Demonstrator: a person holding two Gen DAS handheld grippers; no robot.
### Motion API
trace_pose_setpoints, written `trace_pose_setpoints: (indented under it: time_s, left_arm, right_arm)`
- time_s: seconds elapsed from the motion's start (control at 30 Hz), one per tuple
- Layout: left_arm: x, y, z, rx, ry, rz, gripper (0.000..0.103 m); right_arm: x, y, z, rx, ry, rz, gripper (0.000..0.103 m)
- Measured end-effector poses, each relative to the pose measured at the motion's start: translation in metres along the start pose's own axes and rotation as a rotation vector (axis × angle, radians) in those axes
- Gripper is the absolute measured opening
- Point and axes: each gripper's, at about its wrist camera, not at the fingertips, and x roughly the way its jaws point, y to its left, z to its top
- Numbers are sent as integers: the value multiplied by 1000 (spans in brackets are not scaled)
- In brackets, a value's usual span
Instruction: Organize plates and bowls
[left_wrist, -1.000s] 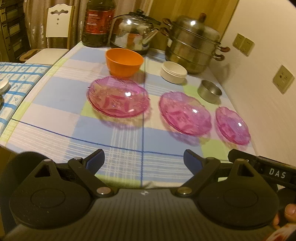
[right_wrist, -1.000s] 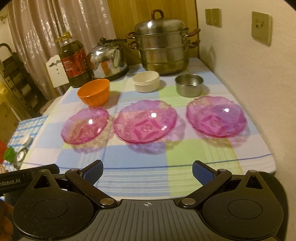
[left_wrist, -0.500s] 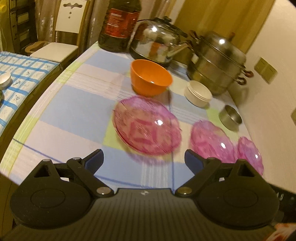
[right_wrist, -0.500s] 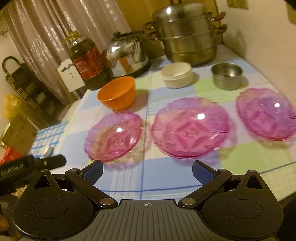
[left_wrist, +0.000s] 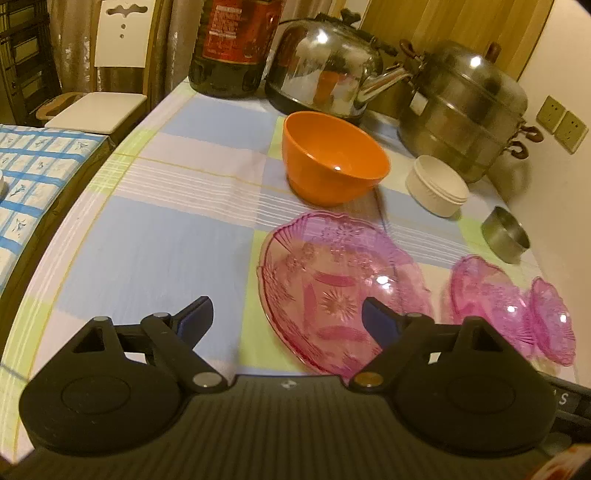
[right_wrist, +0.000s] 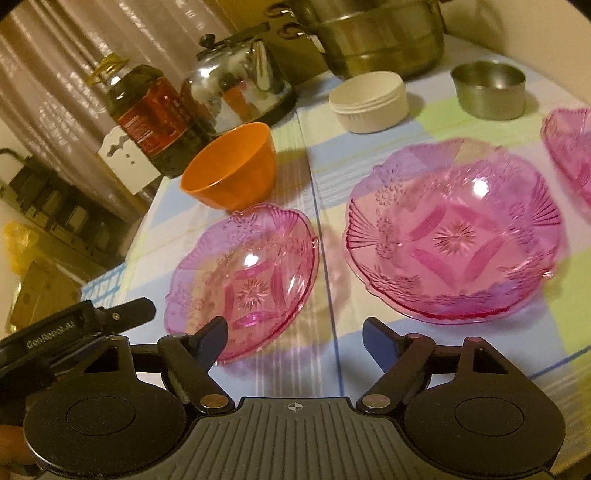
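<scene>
While the left tool (left_wrist: 286, 314) hangs over the checked cloth of the table (left_wrist: 147, 240), its blue-tipped jaws stand spread with nothing pinched; they have just been closing a little. Its right tip overlaps the near rim of a pink plate (left_wrist: 332, 288), a translucent scalloped dish pressed with a starburst and fan ribs, though contact cannot be told. Beyond it sits a smooth orange bowl (left_wrist: 332, 158), round and deep, then a squat cream bowl (left_wrist: 437, 186) with a ribbed rim and a small steel cup (left_wrist: 506, 240). Two more pink plates (left_wrist: 484, 291) lie to the right, edge to edge. A polished kettle (left_wrist: 328, 66) and a stacked steel steamer (left_wrist: 465, 110) stand at the back.

From the right wrist view, the right tool (right_wrist: 295, 341) is likewise spread and empty, its jaws having just been closing. Its left tip overlaps the near edge of the smaller pink plate (right_wrist: 243, 280); the larger one (right_wrist: 454, 229) lies just beside it, apart. The orange bowl (right_wrist: 232, 166) stands behind the smaller plate, the cream bowl (right_wrist: 369, 98) and steel cup (right_wrist: 487, 88) farther back, and a dark oil bottle (right_wrist: 147, 114) by the kettle (right_wrist: 240, 85)
</scene>
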Motion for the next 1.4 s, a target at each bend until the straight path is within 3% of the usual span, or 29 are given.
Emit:
trace_pose_setpoints:
  time_s: [0.07,0.3,0.47,0.63,0.83,0.97,1.4]
  left_arm:
    - [10,5,3,-7,7,3,79]
    - [37,16,14,-30,37,-11,72]
    - [50,17,17,-23,64,-29,52]
    - [58,16,17,-9,76,-24,38]
    - [64,19,16,-25,102,-34,26]
    - [66,18,13,-12,117,-36,14]
    - [54,14,15,2,115,-26,10]
  right_arm:
    - [10,1,0,10,3,-4,76]
    - [37,3,2,37,10,-11,63]
    - [49,1,3,54,19,-23,53]
    - [56,-1,5,71,31,-25,31]
    - [60,-2,6,70,34,-35,16]
    - [60,-2,5,68,33,-38,14]
    - [52,4,7,50,21,-35,14]
